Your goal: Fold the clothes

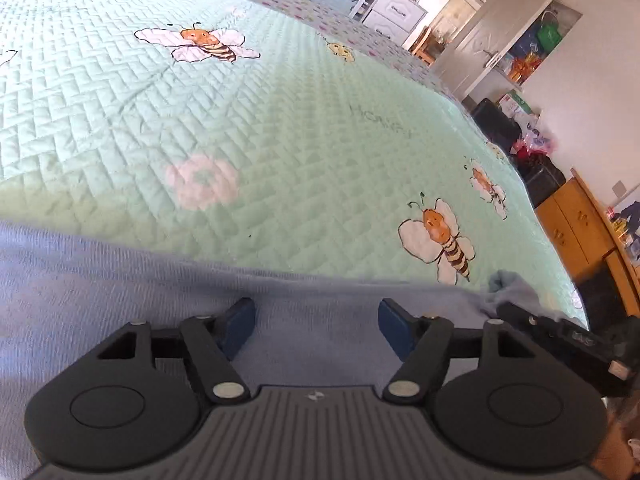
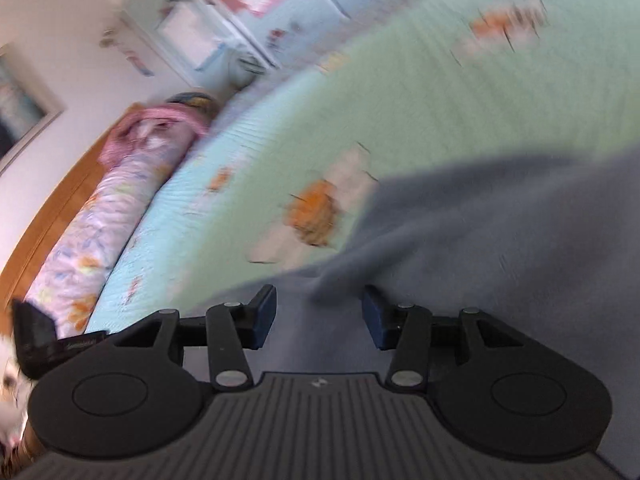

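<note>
A: Where is the garment?

B: The blue cloth (image 1: 120,280) lies on the bed, over the green quilt (image 1: 280,140) with bee prints. The left claw (image 1: 316,324) is above it with the pads wide apart, and nothing is between them.

A: And the right one?

B: The right claw (image 2: 319,314) is also open and empty. A fold of the cloth rises just ahead of it, but the right view is blurred.

A: Any containers or writing?

B: An open cupboard (image 1: 536,48) by the far wall holds colourful bags; I cannot make out what is in them. The quilt has a faint word, maybe "Honey". A rolled floral blanket (image 2: 104,216) lies along the wooden headboard (image 2: 60,200).
</note>
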A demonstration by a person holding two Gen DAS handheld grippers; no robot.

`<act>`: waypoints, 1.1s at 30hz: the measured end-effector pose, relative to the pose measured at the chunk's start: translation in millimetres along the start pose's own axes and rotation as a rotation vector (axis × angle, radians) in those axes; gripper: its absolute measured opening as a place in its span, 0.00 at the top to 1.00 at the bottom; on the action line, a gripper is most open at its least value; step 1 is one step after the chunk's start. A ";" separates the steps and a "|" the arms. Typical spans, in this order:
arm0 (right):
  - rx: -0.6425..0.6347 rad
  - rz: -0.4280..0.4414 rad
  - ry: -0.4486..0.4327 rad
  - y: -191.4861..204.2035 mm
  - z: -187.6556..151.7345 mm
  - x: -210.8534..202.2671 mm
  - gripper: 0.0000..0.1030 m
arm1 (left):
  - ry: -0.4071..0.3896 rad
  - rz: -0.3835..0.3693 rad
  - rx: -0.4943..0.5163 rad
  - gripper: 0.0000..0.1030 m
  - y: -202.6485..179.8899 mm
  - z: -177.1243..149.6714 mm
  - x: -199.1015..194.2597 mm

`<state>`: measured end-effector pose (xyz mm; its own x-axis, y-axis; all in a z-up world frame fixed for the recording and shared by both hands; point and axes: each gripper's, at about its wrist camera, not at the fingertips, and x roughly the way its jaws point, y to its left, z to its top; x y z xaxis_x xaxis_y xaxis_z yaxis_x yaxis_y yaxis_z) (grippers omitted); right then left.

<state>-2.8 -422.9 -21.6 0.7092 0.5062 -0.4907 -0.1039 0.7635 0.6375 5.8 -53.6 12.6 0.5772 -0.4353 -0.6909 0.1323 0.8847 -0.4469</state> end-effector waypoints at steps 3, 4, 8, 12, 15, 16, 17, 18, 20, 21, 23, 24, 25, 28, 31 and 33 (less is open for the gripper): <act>-0.013 -0.011 -0.012 1.4 2.7 5.7 0.62 | 0.002 0.006 0.032 0.30 -4.4 -0.6 -1.6; -0.019 -0.012 -0.006 3.6 1.4 1.8 0.62 | 0.003 0.008 0.043 0.30 -5.5 -1.2 -2.3; 0.026 -0.010 -0.041 2.7 -6.0 -29.4 0.53 | 0.031 -0.065 -0.015 0.30 -13.0 7.2 -9.6; 0.120 0.013 -0.201 -8.6 -27.6 -61.4 0.43 | 0.100 -0.330 -0.032 0.29 -58.8 24.8 3.1; 0.174 0.079 -0.299 -16.6 -60.7 -61.7 0.37 | 0.179 -0.484 -0.048 0.28 -98.3 42.3 38.8; 0.173 0.095 -0.334 -18.0 -70.7 -60.8 0.37 | 0.205 -0.504 -0.058 0.28 -109.1 48.1 57.1; 0.139 0.101 -0.370 -16.6 -75.6 -59.6 0.36 | 0.233 -0.523 -0.067 0.28 -119.8 53.8 75.4; 0.141 0.114 -0.375 -18.8 -75.3 -59.1 0.34 | 0.264 -0.522 -0.072 0.28 -128.7 57.8 95.3; 0.147 0.141 -0.383 -24.0 -74.7 -58.2 0.33 | 0.330 -0.536 -0.096 0.29 -140.2 60.1 124.0; 0.153 0.160 -0.381 -28.8 -73.5 -58.4 0.33 | 0.356 -0.547 -0.106 0.29 -144.9 60.1 135.1; 0.160 0.191 -0.377 -35.8 -71.1 -57.9 0.33 | 0.391 -0.564 -0.117 0.29 -153.6 58.5 150.5; 0.160 0.197 -0.380 -36.9 -71.2 -58.1 0.33 | 0.400 -0.571 -0.125 0.29 -155.6 55.4 155.3; 0.161 0.202 -0.383 -38.0 -71.4 -58.4 0.33 | 0.407 -0.581 -0.134 0.29 -155.1 52.7 159.5; 0.154 0.204 -0.387 -37.5 -70.6 -58.9 0.33 | 0.436 -0.606 -0.150 0.29 -153.8 48.7 171.8; 0.153 0.210 -0.392 -37.9 -71.0 -60.4 0.33 | 0.471 -0.627 -0.158 0.28 -152.5 49.3 182.3; 0.154 0.214 -0.394 -38.1 -72.5 -61.6 0.33 | 0.473 -0.618 -0.161 0.28 -151.0 54.4 185.6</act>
<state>-93.1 -454.1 -58.8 0.8970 0.4319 -0.0946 -0.1930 0.5750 0.7951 136.8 -258.9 -17.2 0.0291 -0.8960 -0.4431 0.1781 0.4408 -0.8798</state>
